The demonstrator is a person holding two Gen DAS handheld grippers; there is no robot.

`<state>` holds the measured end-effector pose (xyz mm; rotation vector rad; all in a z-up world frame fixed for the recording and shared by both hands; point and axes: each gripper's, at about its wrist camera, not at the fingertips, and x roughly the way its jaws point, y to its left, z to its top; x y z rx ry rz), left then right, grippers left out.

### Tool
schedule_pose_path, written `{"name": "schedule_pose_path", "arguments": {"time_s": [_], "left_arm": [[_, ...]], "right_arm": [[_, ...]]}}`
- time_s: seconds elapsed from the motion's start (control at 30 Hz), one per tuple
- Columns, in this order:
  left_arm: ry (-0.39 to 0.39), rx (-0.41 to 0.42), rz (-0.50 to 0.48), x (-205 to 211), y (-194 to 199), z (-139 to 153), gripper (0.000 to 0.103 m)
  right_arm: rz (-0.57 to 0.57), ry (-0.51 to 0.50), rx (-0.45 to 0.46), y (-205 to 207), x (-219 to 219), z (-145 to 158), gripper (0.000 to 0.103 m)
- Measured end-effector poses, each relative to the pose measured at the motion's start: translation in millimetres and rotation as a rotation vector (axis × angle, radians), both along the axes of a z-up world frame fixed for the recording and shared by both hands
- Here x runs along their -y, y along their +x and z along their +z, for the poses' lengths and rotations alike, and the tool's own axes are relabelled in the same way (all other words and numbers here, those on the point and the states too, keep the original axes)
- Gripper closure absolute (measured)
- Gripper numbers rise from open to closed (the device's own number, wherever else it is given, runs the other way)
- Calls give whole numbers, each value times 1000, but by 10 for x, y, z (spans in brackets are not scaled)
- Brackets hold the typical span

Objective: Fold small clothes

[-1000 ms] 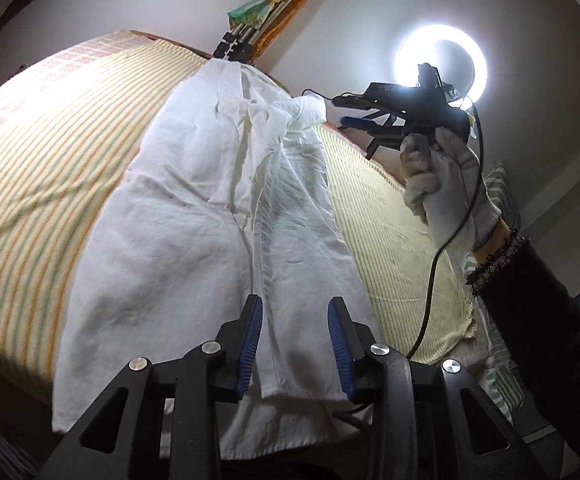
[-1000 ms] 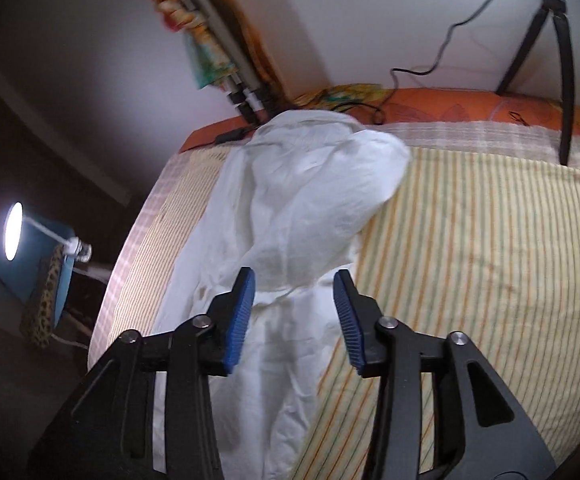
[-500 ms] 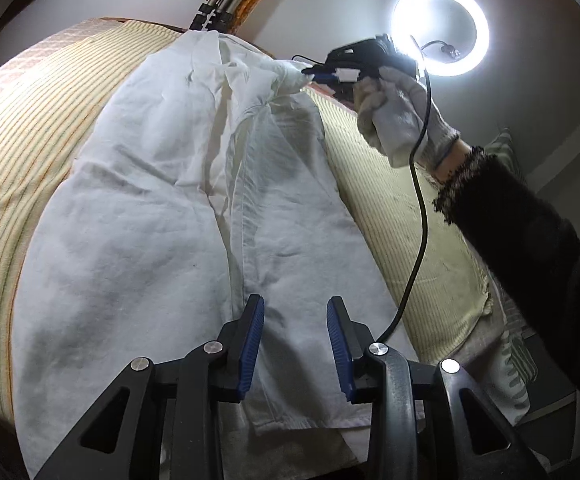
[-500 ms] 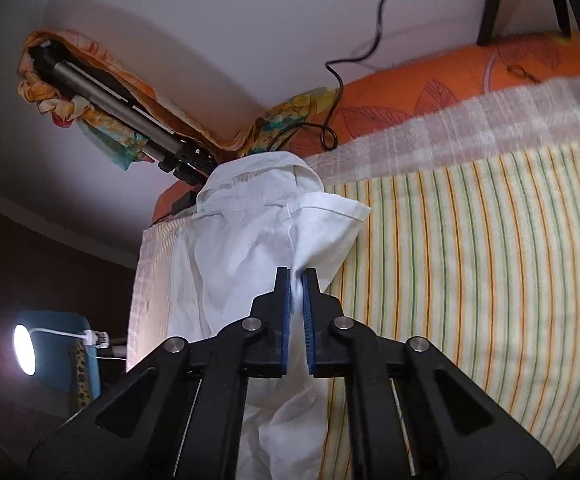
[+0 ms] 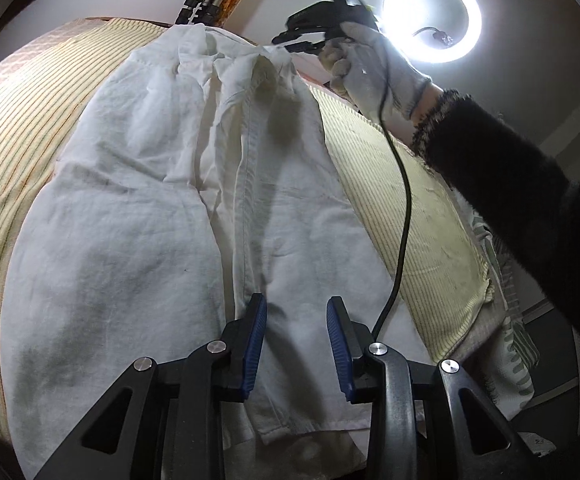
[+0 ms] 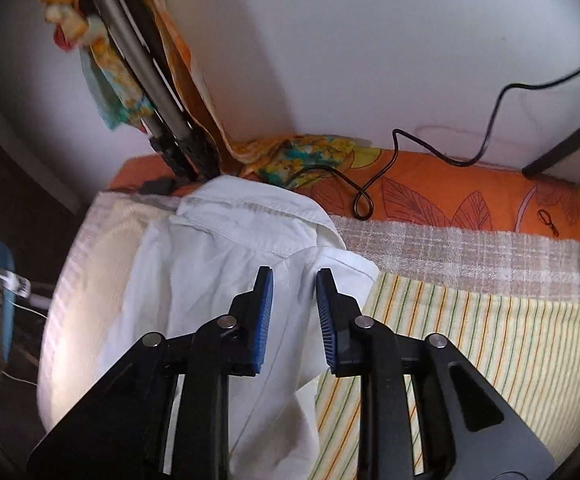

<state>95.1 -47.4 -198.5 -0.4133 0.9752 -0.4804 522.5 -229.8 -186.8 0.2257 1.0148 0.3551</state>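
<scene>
So there's one white shirt [image 5: 193, 216] spread lengthwise on a bed with a yellow striped sheet [image 5: 406, 216], collar end up by the far wall, hem end down near the left gripper [image 5: 297, 350]. That left gripper hangs low over the hem area with its blue pads spread wide apart, nothing between them, just shirt fabric underneath.

The right gripper [image 6: 293, 318] is up at the collar end. From its own camera the jaws are parted with a clear gap, hovering over the shoulder part of the shirt [image 6: 225, 280], not pinching any cloth. From the left camera you can see the right hand [image 5: 370, 68] in a pale glove wrapped around the gripper handle, arm in a dark fuzzy sleeve [image 5: 522, 208] reaching in from the right side, with the tool's tips right at the shirt's upper edge. Whether they're touching the fabric from that angle, can't tell. A black cable [image 5: 404, 208] dangles from that tool down across the bed.

Count-wise: one shirt, two grippers, one ring light [image 5: 432, 16] glowing on the wall side, one folded tripod [image 6: 149, 92] leaning against the wall with a colourful cloth [image 6: 109, 68] draped on it, one orange leaf-print pillow [image 6: 450, 196] along the wall with a second black cable [image 6: 374, 176] looped on it.
</scene>
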Motion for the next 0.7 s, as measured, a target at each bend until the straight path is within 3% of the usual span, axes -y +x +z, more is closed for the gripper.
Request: {"name": "schedule_pose_path", "arguments": {"time_s": [0.1, 0.17, 0.2, 0.37, 0.47, 0.53, 0.57, 0.6, 0.63, 0.7], "left_arm": [[-7, -2, -3, -24, 7, 10, 72], [-8, 0, -5, -28, 7, 7, 72], [-7, 1, -6, -26, 3, 4, 72], [10, 10, -17, -6, -1, 9, 72], [31, 19, -21, 15, -12, 12, 72], [37, 19, -21, 20, -17, 18, 72], [33, 17, -19, 14, -14, 18, 72], [26, 15, -18, 5, -6, 11, 72], [20, 14, -19, 1, 0, 2, 72], [18, 16, -25, 3, 10, -6, 72]], "right_arm": [[-43, 140, 41, -265, 324, 112, 79], [-7, 199, 27, -411, 370, 99, 83], [14, 189, 16, -463, 342, 69, 86], [40, 140, -58, -356, 96, -270, 86], [-38, -42, -52, -77, 34, -423, 86], [-92, 33, -24, 19, 187, -341, 86], [-115, 90, 6, 1, 277, -264, 83], [-132, 141, 25, -26, 371, -204, 70], [-147, 164, 33, -55, 453, -174, 63], [-171, 192, 27, -131, 603, -214, 63]]}}
